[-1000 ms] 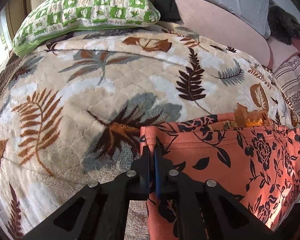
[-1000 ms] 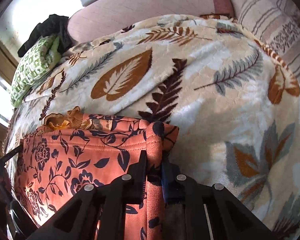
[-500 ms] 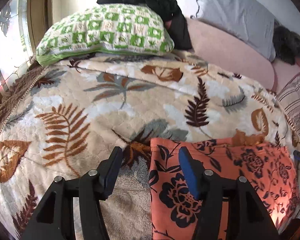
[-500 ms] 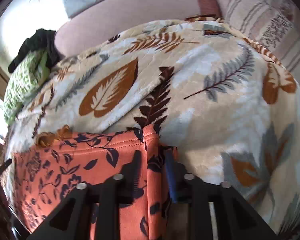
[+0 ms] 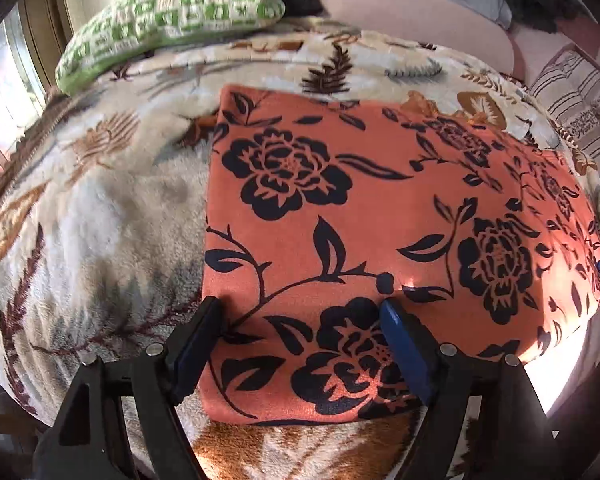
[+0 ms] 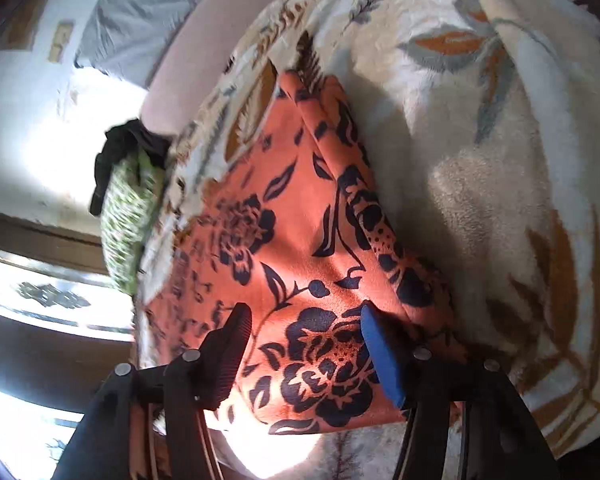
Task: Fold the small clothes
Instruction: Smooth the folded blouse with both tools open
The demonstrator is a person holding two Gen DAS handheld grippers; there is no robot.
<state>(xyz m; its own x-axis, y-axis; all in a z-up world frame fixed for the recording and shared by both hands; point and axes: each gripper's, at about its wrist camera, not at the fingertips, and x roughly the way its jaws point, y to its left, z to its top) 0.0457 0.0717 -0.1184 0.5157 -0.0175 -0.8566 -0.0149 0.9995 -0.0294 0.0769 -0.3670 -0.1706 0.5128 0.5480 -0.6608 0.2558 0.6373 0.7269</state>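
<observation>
**Inspector:** Report, left to right. Start with the left gripper.

**Assistant:** Its jaws have just been opening and stand wide, astride the near left edge of the orange floral garment. The cloth lies under and between the jaws, but the pads do not press on it. Nothing is held.

**Inspector:** Where is the garment?

**Assistant:** Flat on the leaf-print blanket that covers the bed, folded into a neat rectangle. A green checked pillow lies well beyond it, at the head of the bed.

**Inspector:** The right gripper?

**Assistant:** Its view is tilted. Its jaws have also just been opening and stand fairly wide over the near right corner of the garment, with cloth below the gap and no grip. A doubled edge runs along the garment's right side.

**Inspector:** Step in hand?

**Assistant:** In my judgement, release after a fold is laid down; both grippers are free of the cloth.

**Inspector:** Next move?

**Assistant:** Likely a second fold. That calls for fresh pinches on one edge, taking all layers together, then a level carry across so the stack does not shear.
</observation>
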